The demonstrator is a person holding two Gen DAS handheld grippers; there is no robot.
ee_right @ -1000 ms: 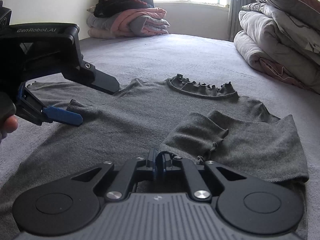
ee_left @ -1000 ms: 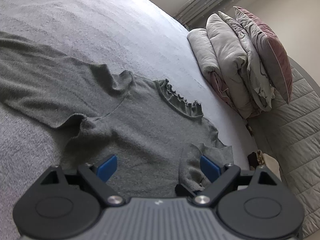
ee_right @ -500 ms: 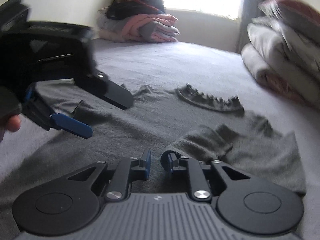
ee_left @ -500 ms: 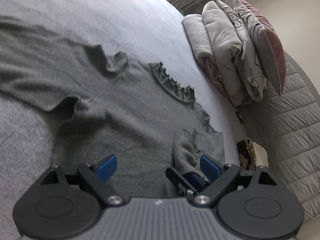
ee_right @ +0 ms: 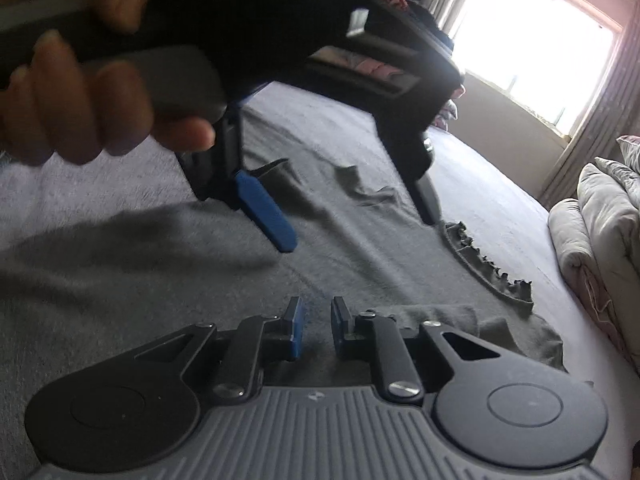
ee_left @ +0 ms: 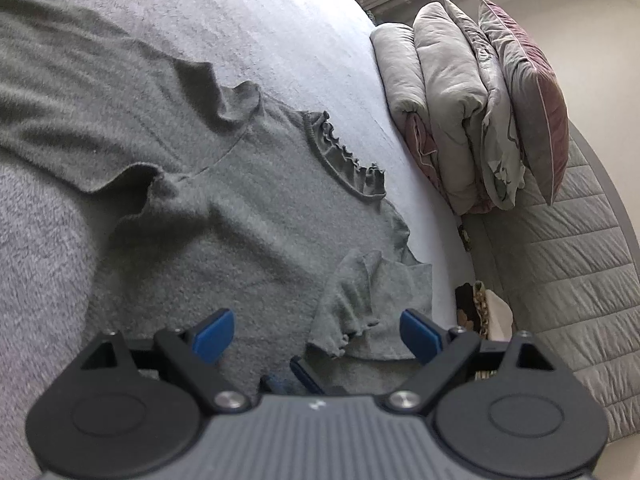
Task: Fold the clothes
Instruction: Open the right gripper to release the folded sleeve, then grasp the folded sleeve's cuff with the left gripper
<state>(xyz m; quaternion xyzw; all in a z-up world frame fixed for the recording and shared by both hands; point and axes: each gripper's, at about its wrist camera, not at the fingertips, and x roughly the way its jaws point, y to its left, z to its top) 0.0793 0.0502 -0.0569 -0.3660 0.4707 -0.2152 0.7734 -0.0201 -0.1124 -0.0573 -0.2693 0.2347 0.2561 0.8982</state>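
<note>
A big bed (ee_left: pixel 280 8) covered with a grey fuzzy blanket is seen in both views. A grey top (ee_left: pixel 240 208) is laid flat on the bed, and everything else is placed by it. Its frilly collar (ee_left: pixel 344 160) is turned toward the head of the bed. One long sleeve (ee_left: pixel 68 112) is stretched out to the side, away from the body of the top. The other sleeve (ee_left: pixel 352 304) is folded in over the body of the top, with its frilly cuff lying on the grey cloth.

Past the collar, a stack of folded quilts (ee_left: pixel 452 112) is stood against a padded headboard (ee_left: pixel 580 272), with a dark pink pillow (ee_left: pixel 532 92) leaned on the stack. Far beyond the top, a heap of folded clothes (ee_right: pixel 416 28) is seen under a bright window (ee_right: pixel 532 36).

The left gripper (ee_left: pixel 316 332) is held above the body of the top, near the folded sleeve. Its blue pads are spread wide apart, and nothing is held between them. It is gripped by a hand (ee_right: pixel 80 92), seen in the right wrist view.

The right gripper (ee_right: pixel 316 316) is held low over the top, just beside the folded sleeve. Its jaws have just been opening; only a small gap is left between the pads, and no cloth is caught in it.

No writing can be read anywhere; a small pale mark on the left gripper is too blurred.
</note>
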